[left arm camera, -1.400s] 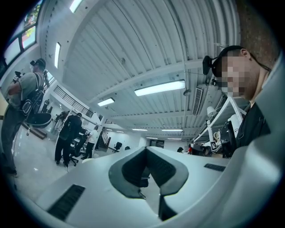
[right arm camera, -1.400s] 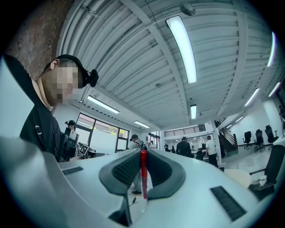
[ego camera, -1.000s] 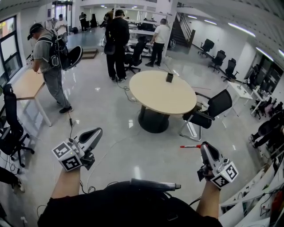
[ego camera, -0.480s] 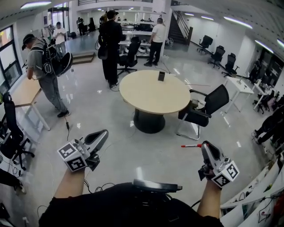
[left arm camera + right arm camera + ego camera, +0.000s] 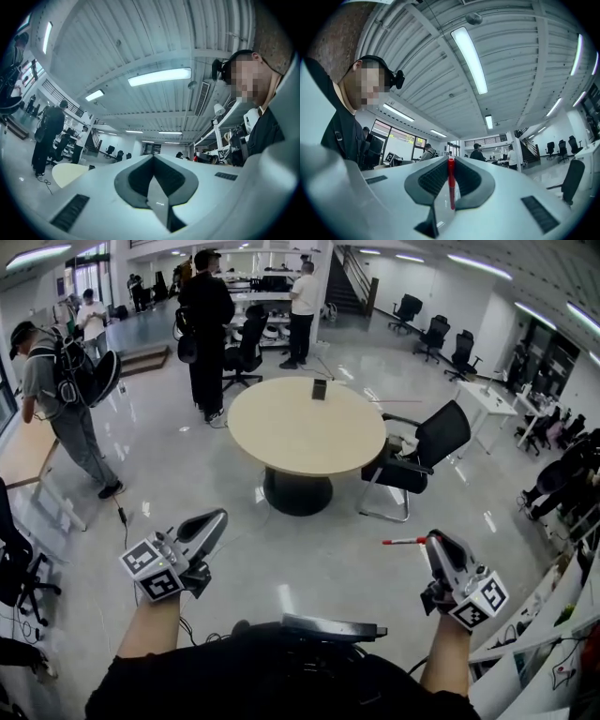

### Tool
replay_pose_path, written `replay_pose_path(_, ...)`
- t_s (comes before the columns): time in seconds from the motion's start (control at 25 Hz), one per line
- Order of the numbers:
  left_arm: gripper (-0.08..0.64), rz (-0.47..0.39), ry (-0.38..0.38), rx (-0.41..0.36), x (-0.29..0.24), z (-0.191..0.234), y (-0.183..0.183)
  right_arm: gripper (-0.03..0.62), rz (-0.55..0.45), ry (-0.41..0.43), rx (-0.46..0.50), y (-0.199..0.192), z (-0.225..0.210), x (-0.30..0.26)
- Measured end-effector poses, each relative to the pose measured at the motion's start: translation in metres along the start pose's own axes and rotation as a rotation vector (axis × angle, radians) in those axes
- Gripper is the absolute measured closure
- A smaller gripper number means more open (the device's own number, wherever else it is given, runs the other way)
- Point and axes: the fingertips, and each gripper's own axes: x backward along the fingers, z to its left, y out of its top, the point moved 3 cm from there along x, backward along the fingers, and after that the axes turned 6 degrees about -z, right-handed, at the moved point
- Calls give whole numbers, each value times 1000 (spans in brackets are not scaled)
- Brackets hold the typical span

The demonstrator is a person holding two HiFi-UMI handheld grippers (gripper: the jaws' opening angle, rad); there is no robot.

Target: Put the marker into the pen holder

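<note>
A red marker (image 5: pixel 403 541) sticks out sideways to the left from my right gripper (image 5: pixel 432 542), which is shut on it. In the right gripper view the marker (image 5: pixel 451 180) stands upright between the dark pads (image 5: pixel 433 178). My left gripper (image 5: pixel 208 525) is held at the lower left with its jaws shut and nothing between them; its closed tips (image 5: pixel 152 157) show in the left gripper view. A small dark pen holder (image 5: pixel 319 389) stands near the far edge of a round beige table (image 5: pixel 281 442), well ahead of both grippers.
A black office chair (image 5: pixel 420 457) stands to the right of the table. Two people (image 5: pixel 207 320) stand beyond it and another person (image 5: pixel 64 399) by a desk (image 5: pixel 23 456) at the left. Cables (image 5: pixel 127 521) lie on the glossy floor. Shelving (image 5: pixel 534 615) runs along the right.
The view has drifted: the round table and the room now sit lower and further left in the head view. Both grippers keep their posture, the marker still held.
</note>
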Motion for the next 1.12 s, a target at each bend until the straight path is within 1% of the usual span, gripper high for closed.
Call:
replay_pose_path(0.16,560,-10,-40,20,-4,63,10,549,-7,-45,35,-11,-2,-48)
replay_pose_path(0.36,560,-9,-60,16,9,145,36,549,-14,-66,51,-34,8,-122)
replay_pose_path(0.56,559,8,-69,5,21,200,47,549,0,-69,60,-55,15,-177)
replay_pose_path(0.72,560,10,-56,22,21,230,47,549,14,-69,51,-68,6,-203)
replay_pose_path(0.88,560,21,-39,26,13,249,42,549,17,-54,38,-78,-12,-221)
replay_pose_path(1.0,560,26,-15,20,1,256,37,549,10,-28,17,-87,-33,-229)
replay_pose_path(1.12,560,23,13,-1,-21,263,31,549,1,2,8,-93,-68,-237)
